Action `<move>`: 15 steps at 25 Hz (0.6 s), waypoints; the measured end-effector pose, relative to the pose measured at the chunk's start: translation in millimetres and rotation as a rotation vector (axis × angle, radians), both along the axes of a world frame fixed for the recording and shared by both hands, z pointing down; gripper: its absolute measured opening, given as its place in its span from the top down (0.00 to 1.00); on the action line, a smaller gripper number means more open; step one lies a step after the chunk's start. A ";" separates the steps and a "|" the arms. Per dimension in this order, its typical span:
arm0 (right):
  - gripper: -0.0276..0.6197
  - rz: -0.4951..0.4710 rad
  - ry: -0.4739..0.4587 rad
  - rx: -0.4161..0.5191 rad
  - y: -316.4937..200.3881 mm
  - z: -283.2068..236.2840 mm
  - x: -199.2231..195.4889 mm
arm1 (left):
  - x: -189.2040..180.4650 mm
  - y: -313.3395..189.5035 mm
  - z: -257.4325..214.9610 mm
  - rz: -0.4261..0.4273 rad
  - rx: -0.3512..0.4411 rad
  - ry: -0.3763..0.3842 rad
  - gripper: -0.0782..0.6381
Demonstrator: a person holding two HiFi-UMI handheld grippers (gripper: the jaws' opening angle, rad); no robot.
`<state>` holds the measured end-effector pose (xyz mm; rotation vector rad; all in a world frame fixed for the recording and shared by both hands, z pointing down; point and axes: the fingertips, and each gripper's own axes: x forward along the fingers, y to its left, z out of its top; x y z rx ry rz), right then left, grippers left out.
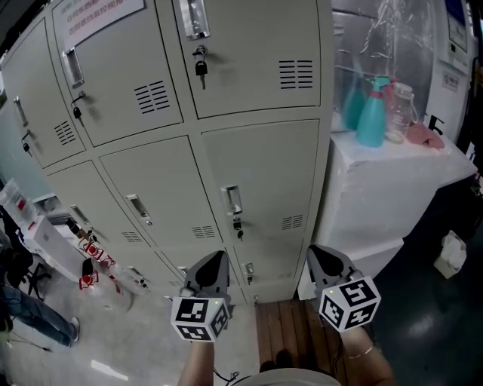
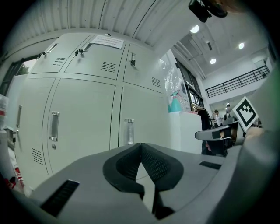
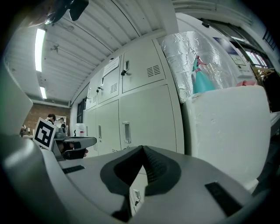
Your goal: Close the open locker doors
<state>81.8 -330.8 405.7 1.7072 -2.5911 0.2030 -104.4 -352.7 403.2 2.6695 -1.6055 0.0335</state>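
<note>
The bank of grey locker doors (image 1: 260,181) fills the upper left of the head view, and every door in sight lies flush in its frame. Each door is a tall rectangle with its long axis upright, its face turned out toward the person. The recessed handles (image 1: 232,200) run upright too, and keys (image 1: 201,68) hang from several locks. A paper notice (image 1: 94,15) is stuck on one upper door.

The left claw (image 1: 219,258) is held low before the bottom row, pointing level at the lockers. In the left gripper view its jaws are pressed together at the tips (image 2: 141,144) with nothing between them, and two closed doors (image 2: 83,127) stand beyond. The right claw (image 1: 313,250) sits beside it, near the lockers' right edge. Its jaws are likewise closed tip to tip (image 3: 142,148) and empty, aimed at the closed doors (image 3: 148,118).

Just right of the lockers stands a white counter (image 1: 377,188) carrying a teal spray bottle (image 1: 371,113) and a clear bottle (image 1: 400,111). Wooden slats (image 1: 290,332) lie on the floor at the lockers' foot
</note>
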 end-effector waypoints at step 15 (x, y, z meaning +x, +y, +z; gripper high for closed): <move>0.97 -0.011 0.027 -0.004 -8.8 8.2 -7.2 | -1.1 -6.4 11.7 -0.019 -0.028 0.015 0.86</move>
